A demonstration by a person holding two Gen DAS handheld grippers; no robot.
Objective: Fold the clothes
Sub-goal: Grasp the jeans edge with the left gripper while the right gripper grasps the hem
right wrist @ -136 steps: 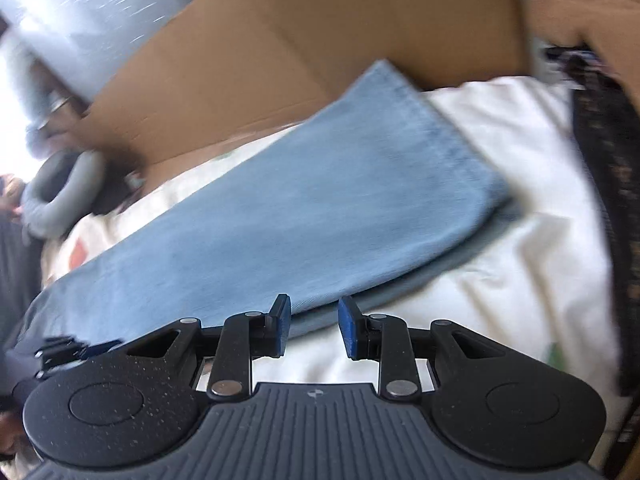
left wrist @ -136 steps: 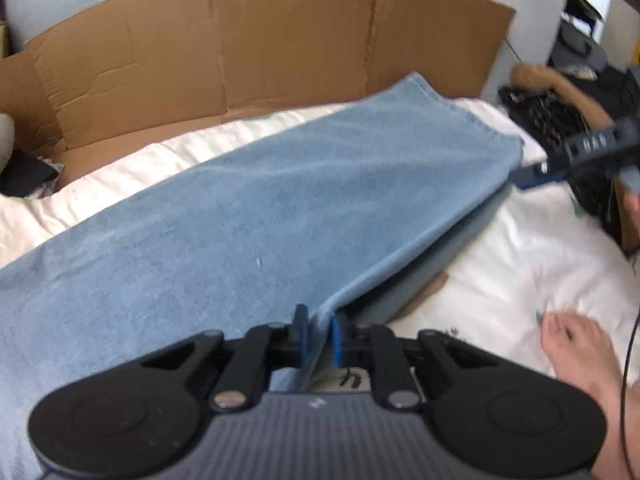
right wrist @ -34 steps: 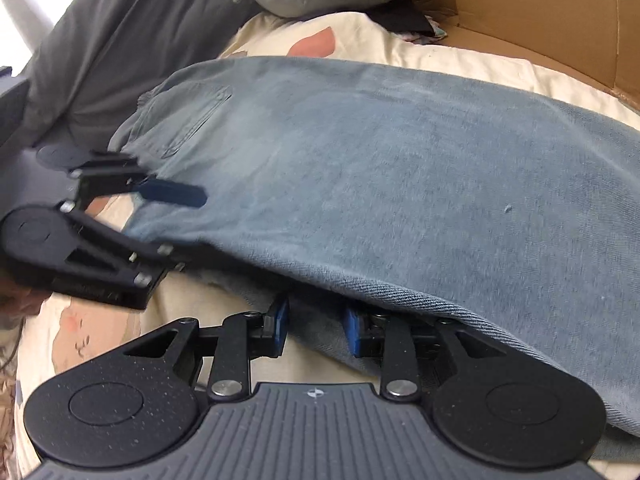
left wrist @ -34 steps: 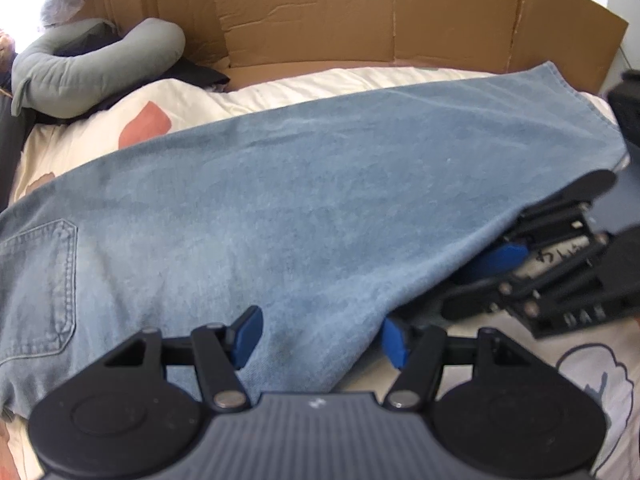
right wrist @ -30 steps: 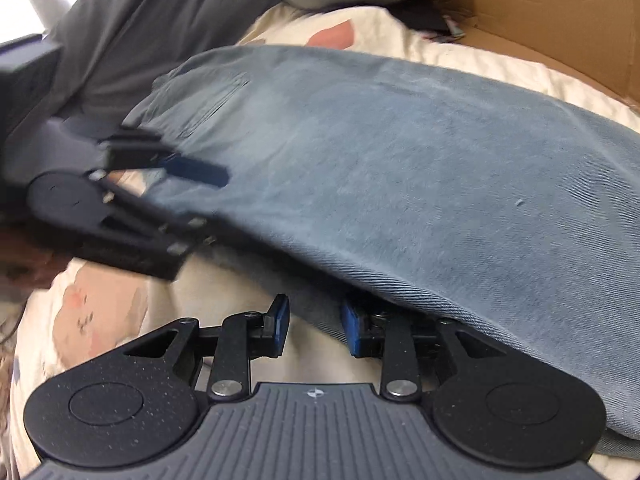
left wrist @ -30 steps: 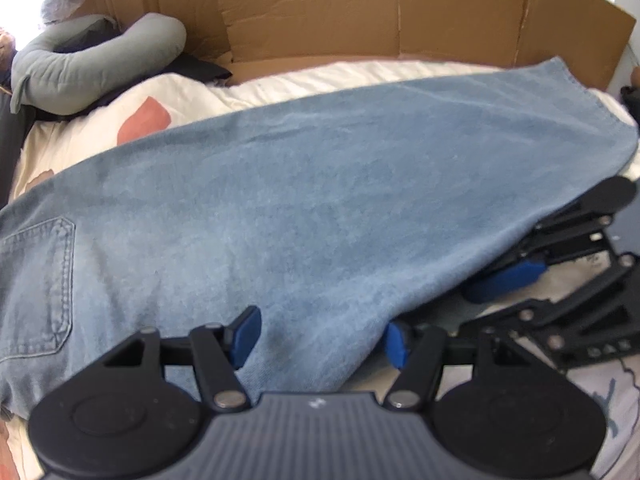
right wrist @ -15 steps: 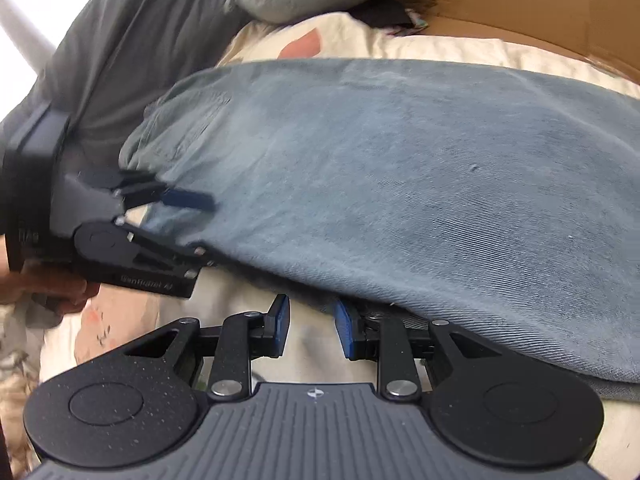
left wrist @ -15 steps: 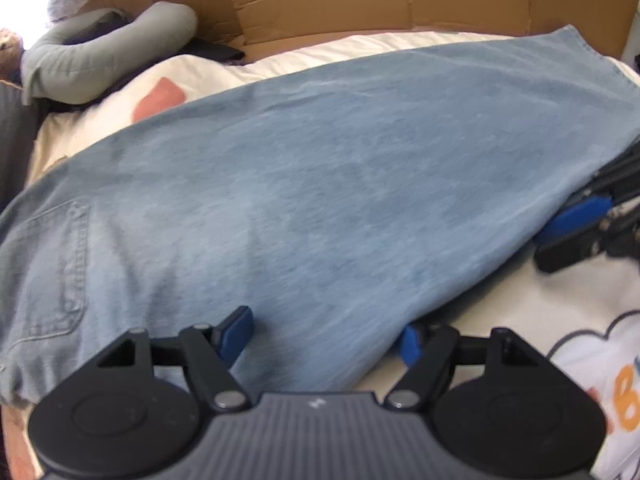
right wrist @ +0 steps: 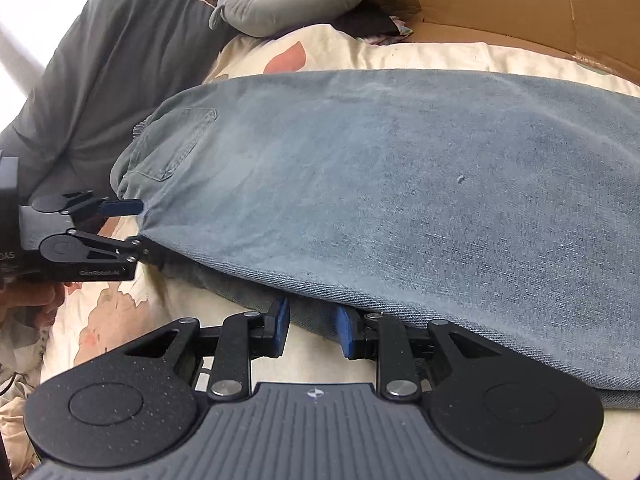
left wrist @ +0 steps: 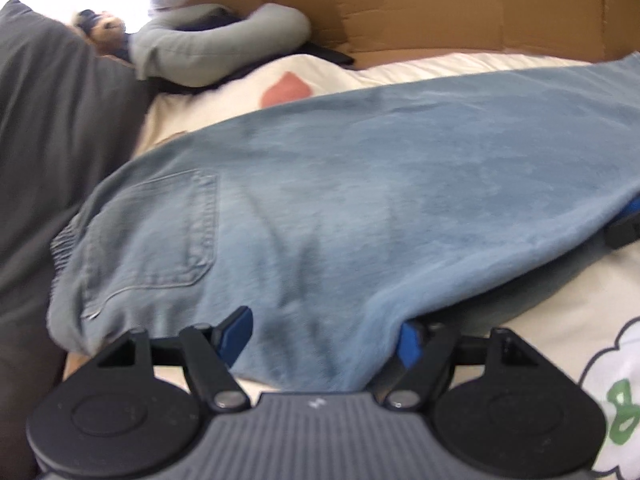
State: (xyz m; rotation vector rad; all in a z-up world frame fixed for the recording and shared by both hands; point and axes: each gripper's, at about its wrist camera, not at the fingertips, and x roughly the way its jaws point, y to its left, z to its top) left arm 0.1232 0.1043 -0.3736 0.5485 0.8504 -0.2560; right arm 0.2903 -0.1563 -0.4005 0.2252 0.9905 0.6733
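Observation:
Light blue jeans (left wrist: 360, 200) lie folded lengthwise across a cream bedsheet (left wrist: 580, 340), back pocket up at the left. My left gripper (left wrist: 326, 338) is open wide, its fingers astride the jeans' near edge close to the waist. It also shows in the right wrist view (right wrist: 132, 226) at the left, open at that edge. The jeans (right wrist: 380, 184) fill that view. My right gripper (right wrist: 312, 326) is open at the near edge by the lower layer, with nothing clamped. One of its fingers (left wrist: 628, 216) shows in the left wrist view, at the right edge.
A dark grey pillow (left wrist: 48, 140) lies left of the waist. A grey neck pillow (left wrist: 216, 52) and dark clothes sit at the back left. Cardboard sheets (left wrist: 460, 8) stand along the far side of the bed. A hand (right wrist: 32, 296) holds the left gripper.
My left gripper, shut on the fold 4.5 s ago, has opened and slid left toward the waist and pocket. My right gripper has moved left along the near edge; it stays open.

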